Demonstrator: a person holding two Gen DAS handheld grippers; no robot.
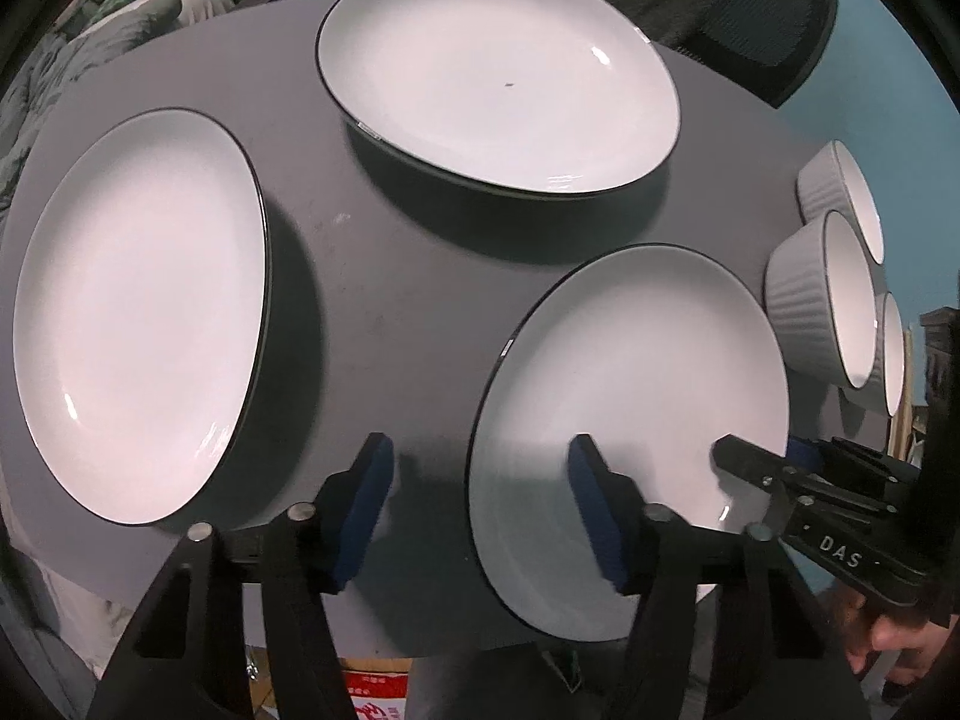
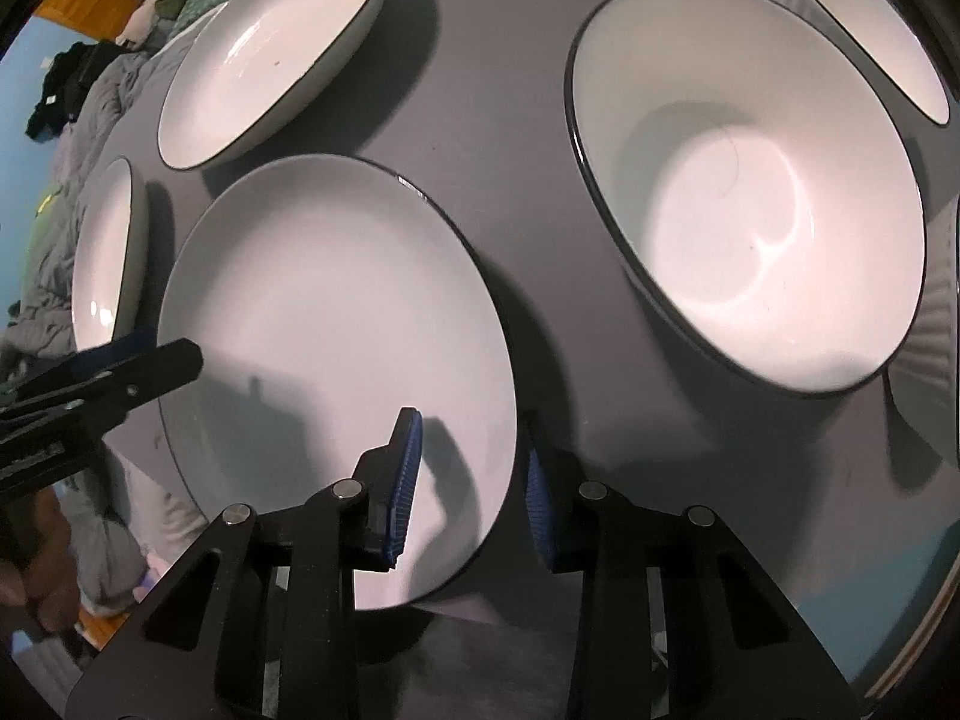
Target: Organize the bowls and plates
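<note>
White nearest plate [image 1: 630, 420] sits at the tabletop [image 1: 390, 276] front edge, straddled by both tools.
My left tool [image 1: 480, 510] gapes wide over its rim; my right tool [image 2: 468, 480] stands narrower, not yet pinching. Uneven closing could tip it off.

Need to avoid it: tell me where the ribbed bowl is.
In the left wrist view, the ribbed bowl sits at the right table edge, beside the nearest plate.
</note>
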